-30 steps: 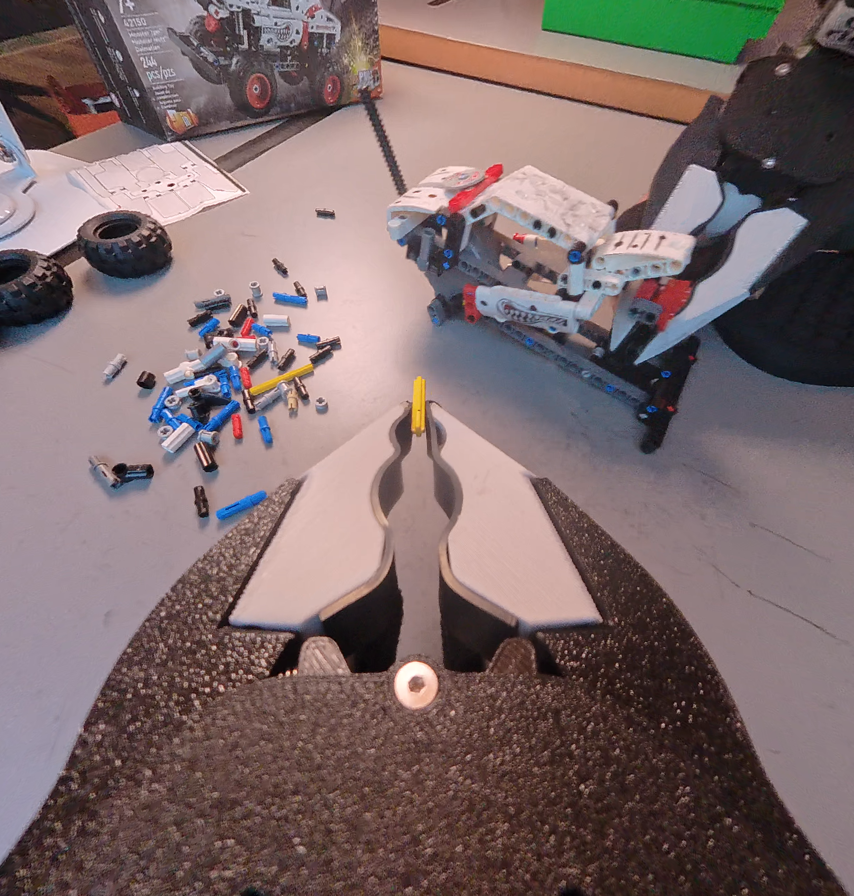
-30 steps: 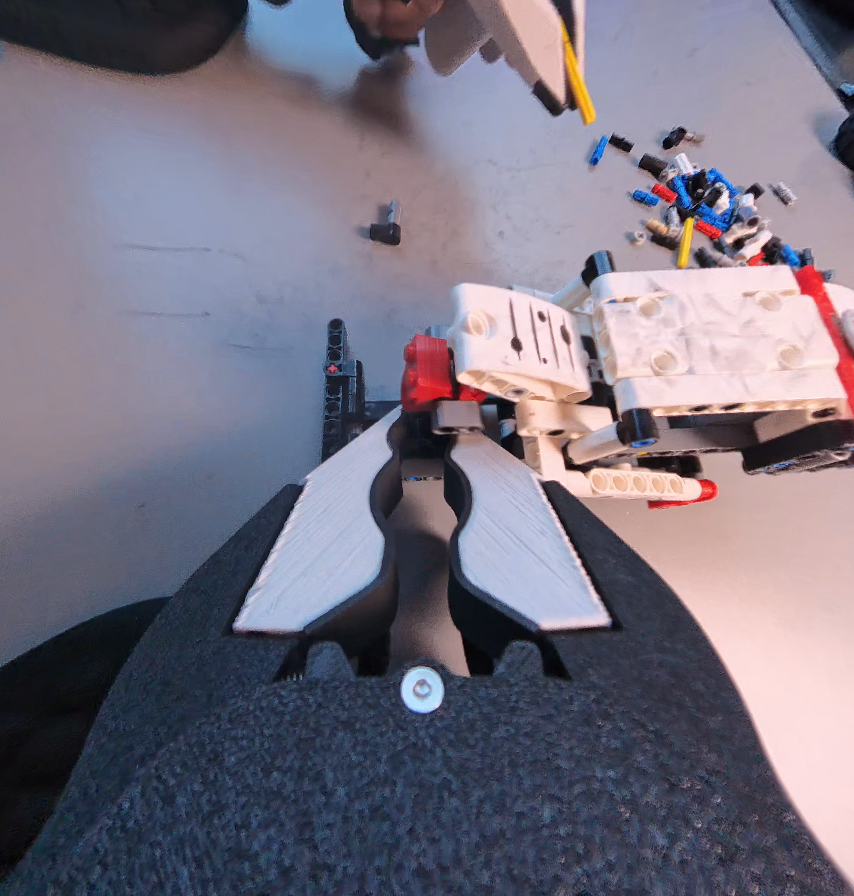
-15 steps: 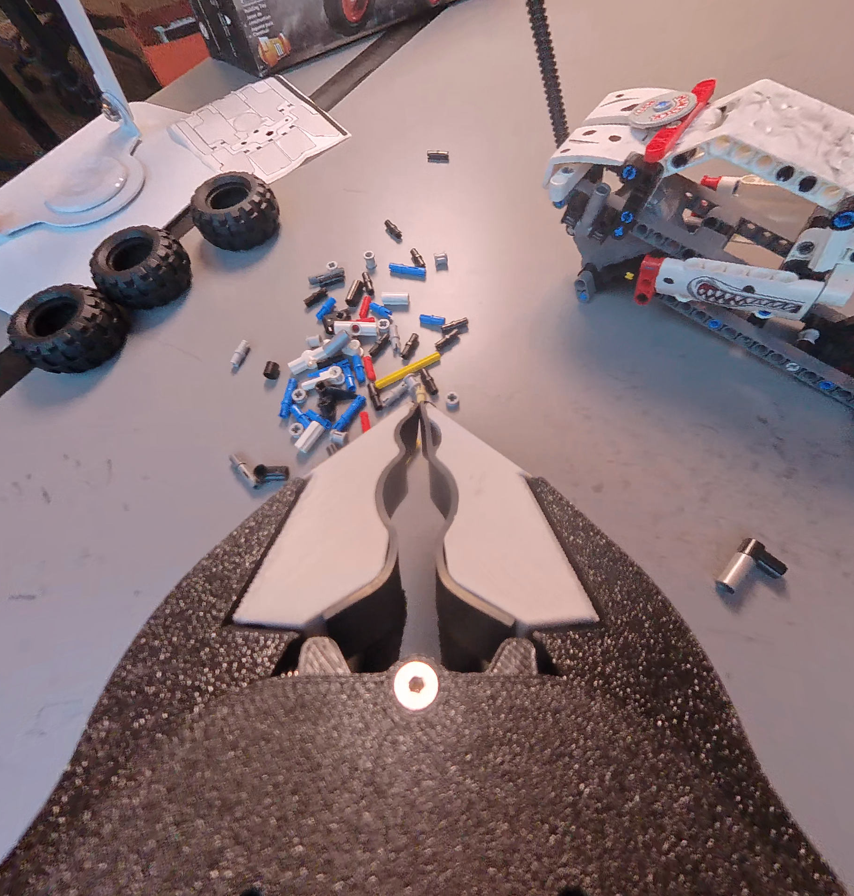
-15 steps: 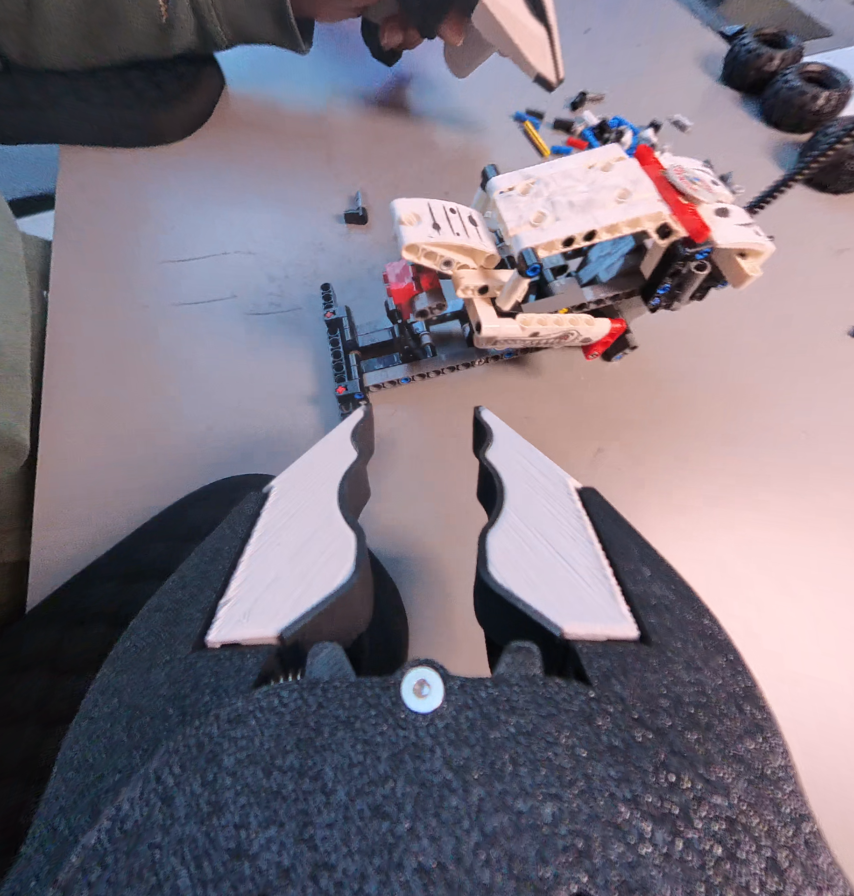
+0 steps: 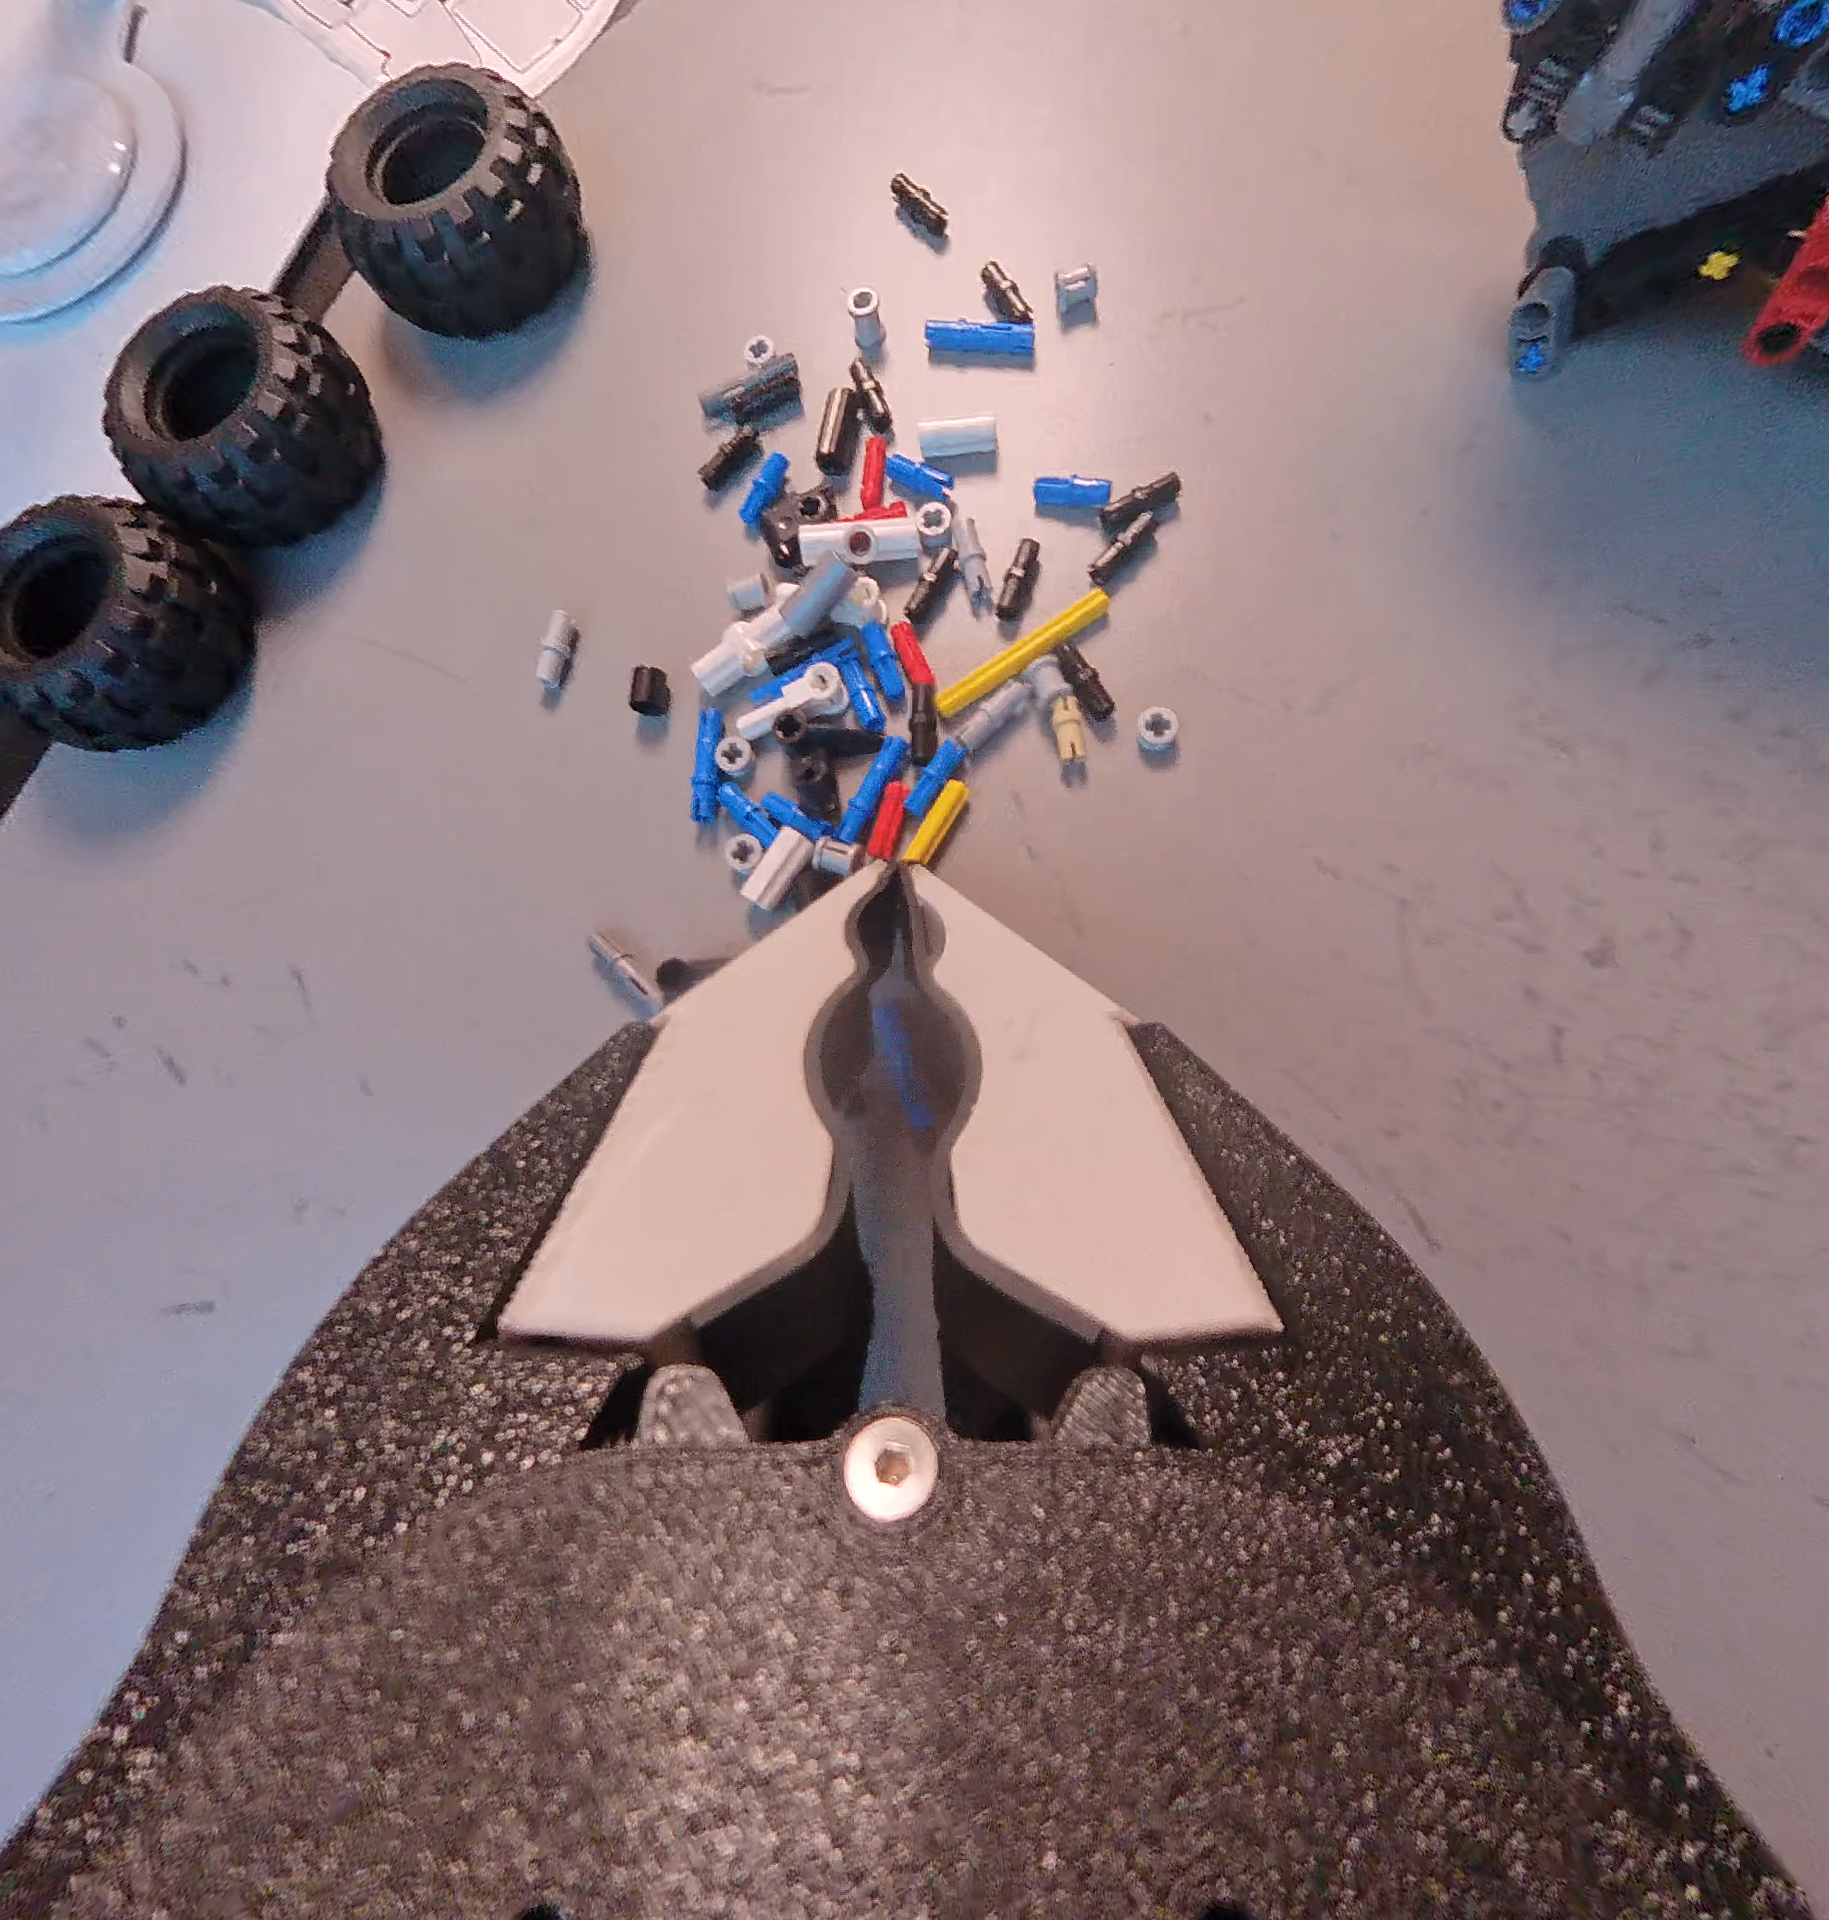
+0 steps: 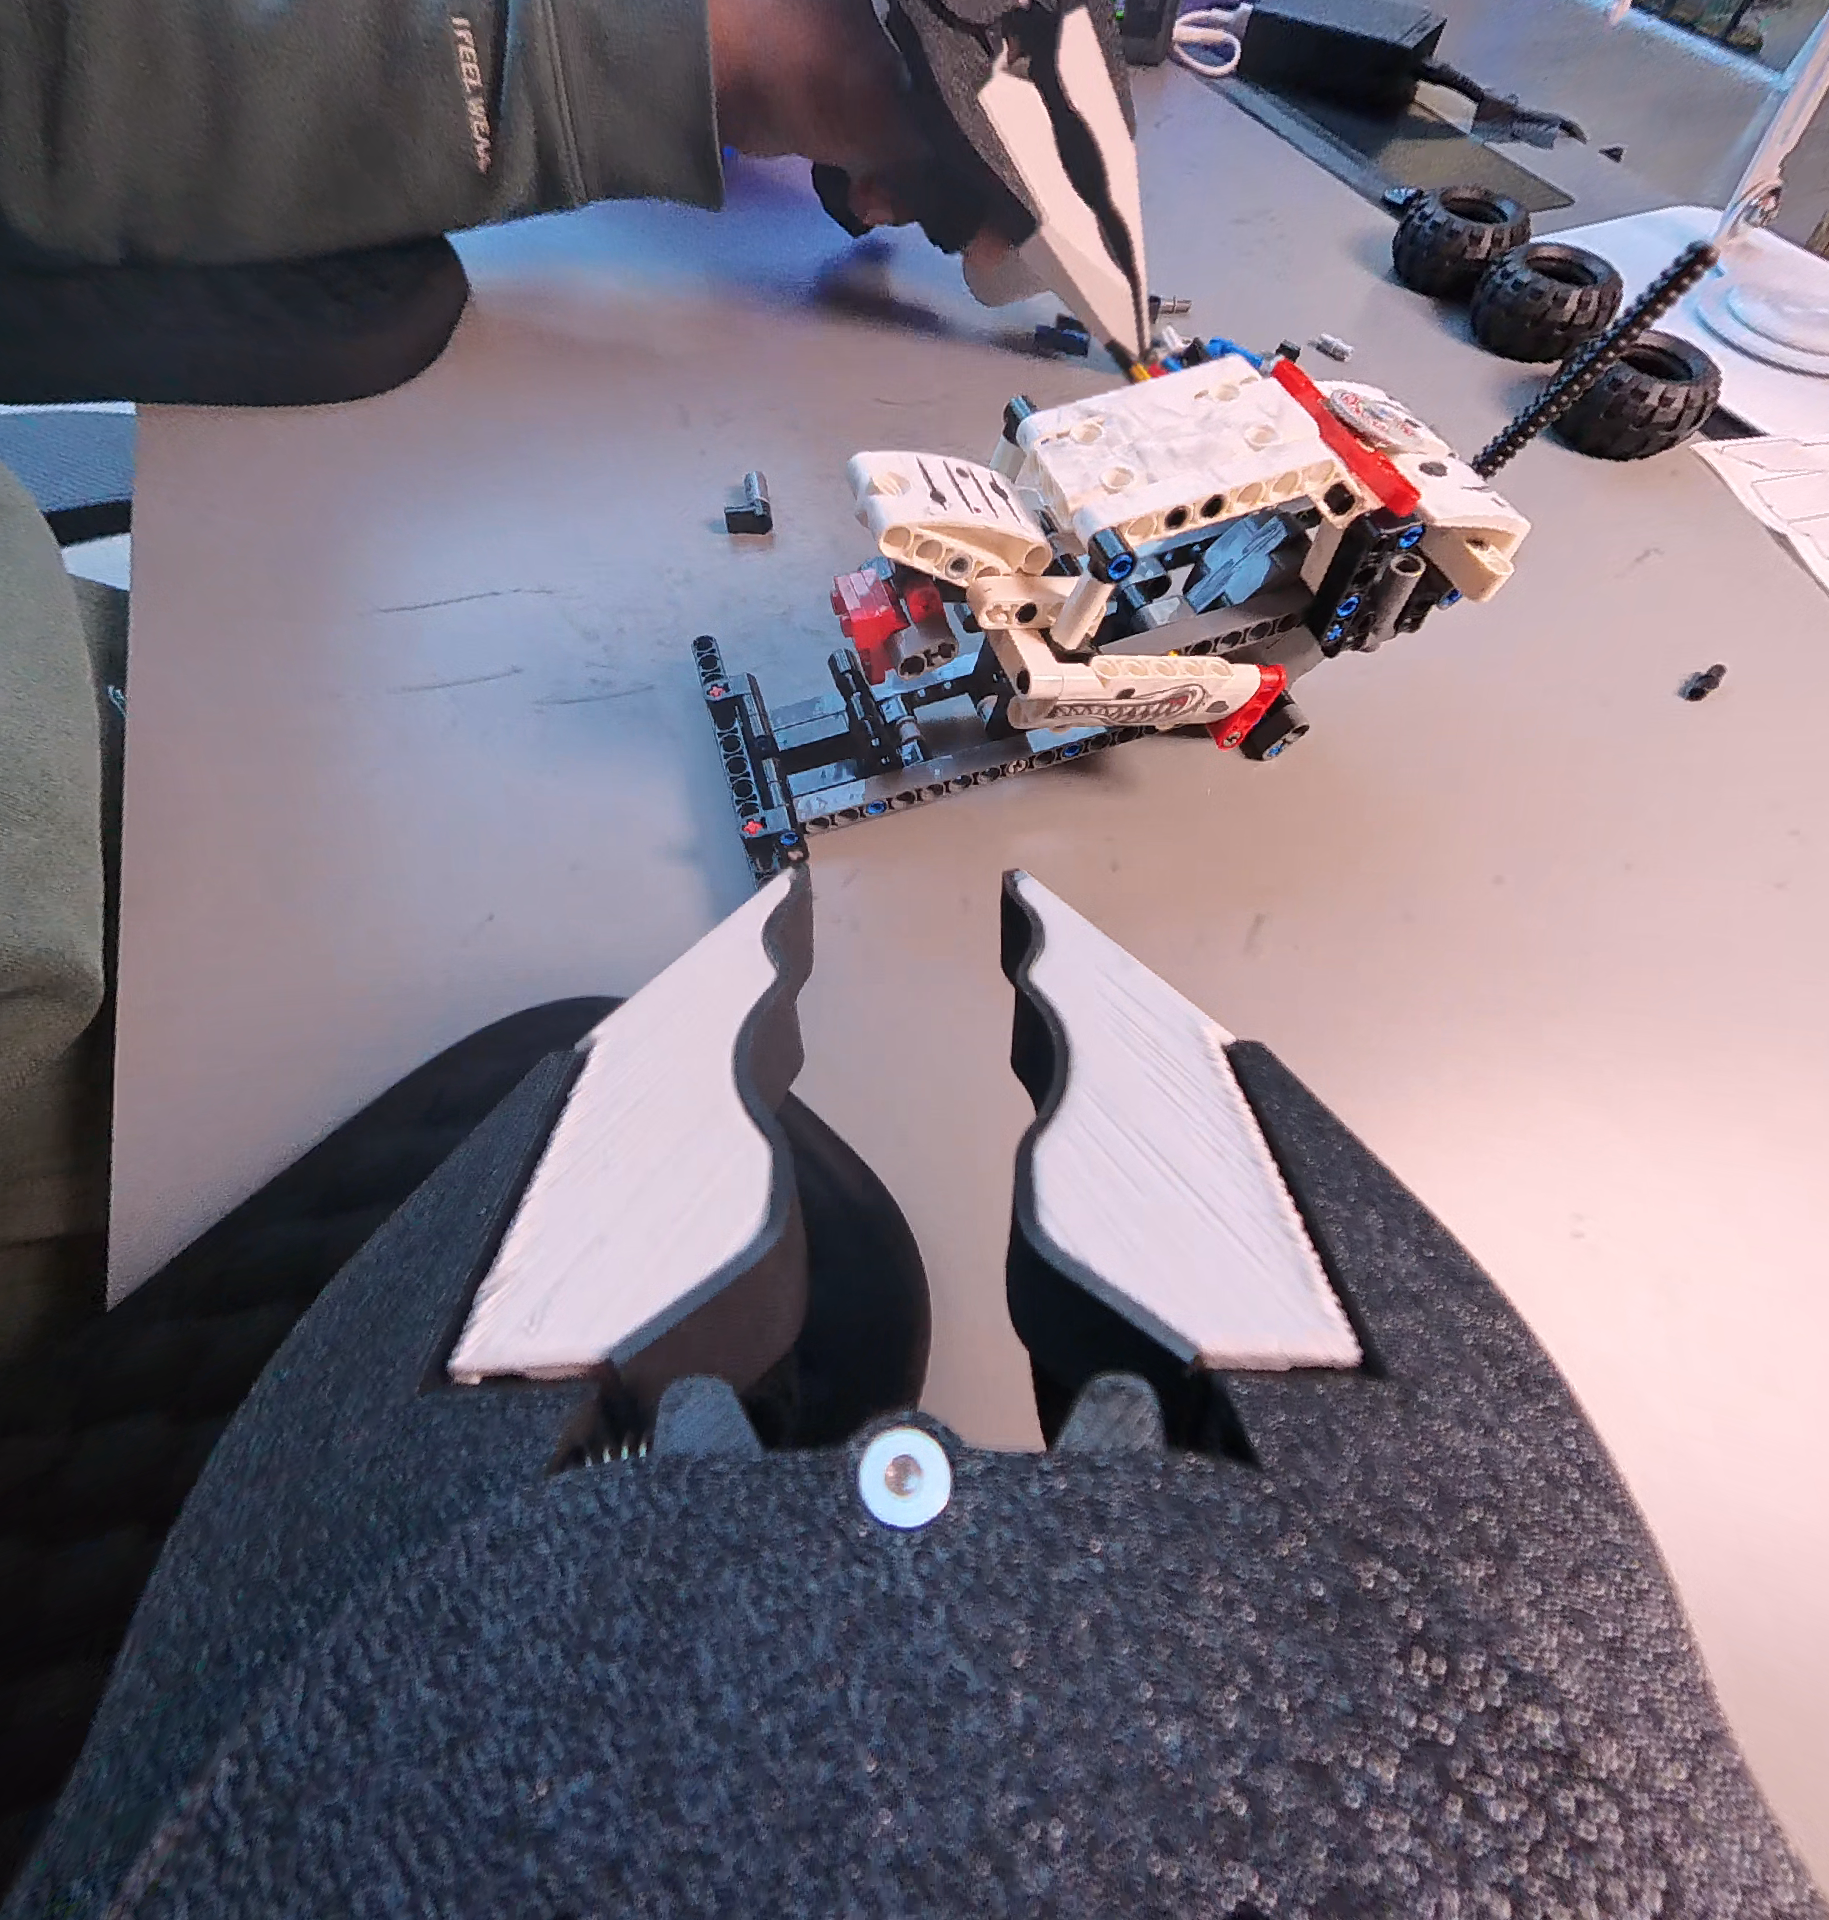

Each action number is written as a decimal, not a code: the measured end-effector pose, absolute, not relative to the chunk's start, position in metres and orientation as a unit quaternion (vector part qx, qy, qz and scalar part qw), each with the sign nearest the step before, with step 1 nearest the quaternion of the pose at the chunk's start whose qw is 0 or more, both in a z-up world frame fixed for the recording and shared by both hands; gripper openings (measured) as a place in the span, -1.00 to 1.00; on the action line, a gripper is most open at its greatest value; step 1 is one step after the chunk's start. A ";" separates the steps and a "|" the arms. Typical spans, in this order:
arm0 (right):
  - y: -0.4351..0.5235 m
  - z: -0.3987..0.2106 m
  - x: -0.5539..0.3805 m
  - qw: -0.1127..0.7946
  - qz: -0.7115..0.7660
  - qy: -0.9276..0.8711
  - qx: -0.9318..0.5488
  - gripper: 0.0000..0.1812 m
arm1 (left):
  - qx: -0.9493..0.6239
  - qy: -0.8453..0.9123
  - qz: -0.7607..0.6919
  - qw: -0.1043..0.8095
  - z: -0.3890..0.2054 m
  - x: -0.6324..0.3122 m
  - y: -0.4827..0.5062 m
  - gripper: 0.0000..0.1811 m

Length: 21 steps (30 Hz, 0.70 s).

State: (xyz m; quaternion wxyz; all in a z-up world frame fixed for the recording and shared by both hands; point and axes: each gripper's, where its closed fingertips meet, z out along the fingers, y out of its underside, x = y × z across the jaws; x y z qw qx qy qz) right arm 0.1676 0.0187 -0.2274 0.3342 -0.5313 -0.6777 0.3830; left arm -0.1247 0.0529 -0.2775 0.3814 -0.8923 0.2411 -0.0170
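Pinching short yellow axle [image 5: 934,823] – left gripper [image 5: 897,875]; right gripper [image 6: 905,902] gaping.

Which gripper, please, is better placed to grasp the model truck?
Right: the right gripper is open, facing the model truck; the left gripper is shut on a yellow pin at the parts pile.

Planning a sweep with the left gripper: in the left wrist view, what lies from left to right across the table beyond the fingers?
Three black tyres → pile of small loose pins → partly built toy truck.
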 end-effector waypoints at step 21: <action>0.047 -0.204 0.115 0.327 0.186 -0.834 -0.403 0.01 | -0.801 0.424 -0.218 0.362 -0.253 0.021 -0.074 -0.56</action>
